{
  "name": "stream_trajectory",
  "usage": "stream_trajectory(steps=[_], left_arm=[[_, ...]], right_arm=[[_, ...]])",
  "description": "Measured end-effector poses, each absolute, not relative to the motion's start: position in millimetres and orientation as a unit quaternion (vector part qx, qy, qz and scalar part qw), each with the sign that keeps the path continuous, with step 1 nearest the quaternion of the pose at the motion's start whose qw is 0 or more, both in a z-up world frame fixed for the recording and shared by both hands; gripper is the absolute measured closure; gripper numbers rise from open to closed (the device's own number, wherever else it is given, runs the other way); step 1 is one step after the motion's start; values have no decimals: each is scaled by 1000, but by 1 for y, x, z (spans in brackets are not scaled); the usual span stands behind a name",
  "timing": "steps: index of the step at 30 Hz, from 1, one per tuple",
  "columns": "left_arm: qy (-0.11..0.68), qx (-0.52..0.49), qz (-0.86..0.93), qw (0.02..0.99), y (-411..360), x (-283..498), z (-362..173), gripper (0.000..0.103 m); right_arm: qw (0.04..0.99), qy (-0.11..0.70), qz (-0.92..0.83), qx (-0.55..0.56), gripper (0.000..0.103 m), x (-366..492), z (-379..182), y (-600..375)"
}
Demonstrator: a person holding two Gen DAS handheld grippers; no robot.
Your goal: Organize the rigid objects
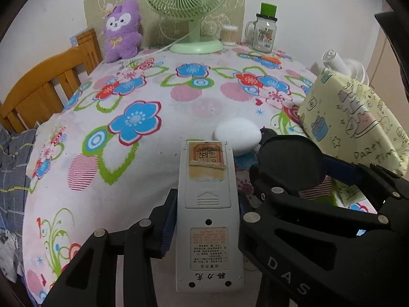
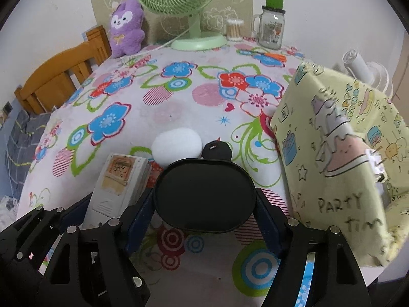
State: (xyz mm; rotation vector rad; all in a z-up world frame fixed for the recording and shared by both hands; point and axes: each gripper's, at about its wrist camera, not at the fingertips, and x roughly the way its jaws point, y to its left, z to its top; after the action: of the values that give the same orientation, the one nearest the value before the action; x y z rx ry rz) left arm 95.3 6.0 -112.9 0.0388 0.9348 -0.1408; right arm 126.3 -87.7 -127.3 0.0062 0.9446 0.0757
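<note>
A: Starting on the left, how far along does the tidying look?

B: The left hand-held gripper (image 1: pixel 204 220) has its two pads pressed on the sides of a grey remote (image 1: pixel 208 217). The remote lies back side up, lengthwise between the fingers, its far end pointing ahead. It seems to rest on the flowered cloth of the bench (image 1: pixel 143 179) or sit just above it; which one cannot be told.

A: And beside it?

B: Just ahead and a little right of that gripper's tips lies a white pebble-shaped thing (image 1: pixel 237 134), untouched. Next to it, further right, is a small black object (image 2: pixel 217 149), also loose on the cloth.

A: The right side?

B: The right hand-held gripper (image 2: pixel 204 202) is clamped on a black oval case (image 2: pixel 204 194), one blue pad on each side, with the jaws set wide because the case is broad. The case looks lifted slightly off the cloth, though that is a judgement.

A: Where would these go?

B: To the right of that gripper stands a pale yellow box (image 2: pixel 340 153) printed with cartoons, tilted toward it. It is probably the container, but its opening is not visible from here.

A: So what is done?

B: Two things are gripped, none can be seen stowed. The remote and case appear to need placing, and the white thing and the small black one are not yet picked up. The fan (image 1: pixel 189 7), plush toy (image 1: pixel 122 30) and jar (image 1: pixel 264 33) at the far edge look like fixtures, not part of the job.
</note>
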Motion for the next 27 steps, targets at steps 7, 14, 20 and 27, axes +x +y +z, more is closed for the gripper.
stream_trajectory(steps=[7, 14, 20, 27], left_arm=[[431, 22, -71, 899, 3, 81, -93, 58], [413, 25, -74, 907, -1, 68, -74, 58], [401, 31, -80, 912, -9, 59, -58, 58], [389, 38, -86, 916, -22, 53, -44, 58]], right_arm=[[901, 432, 42, 5, 26, 108, -105, -88], [910, 412, 41, 6, 26, 92, -83, -93], [916, 399, 35, 5, 26, 80, -66, -100], [922, 386, 28, 10, 26, 71, -51, -113]])
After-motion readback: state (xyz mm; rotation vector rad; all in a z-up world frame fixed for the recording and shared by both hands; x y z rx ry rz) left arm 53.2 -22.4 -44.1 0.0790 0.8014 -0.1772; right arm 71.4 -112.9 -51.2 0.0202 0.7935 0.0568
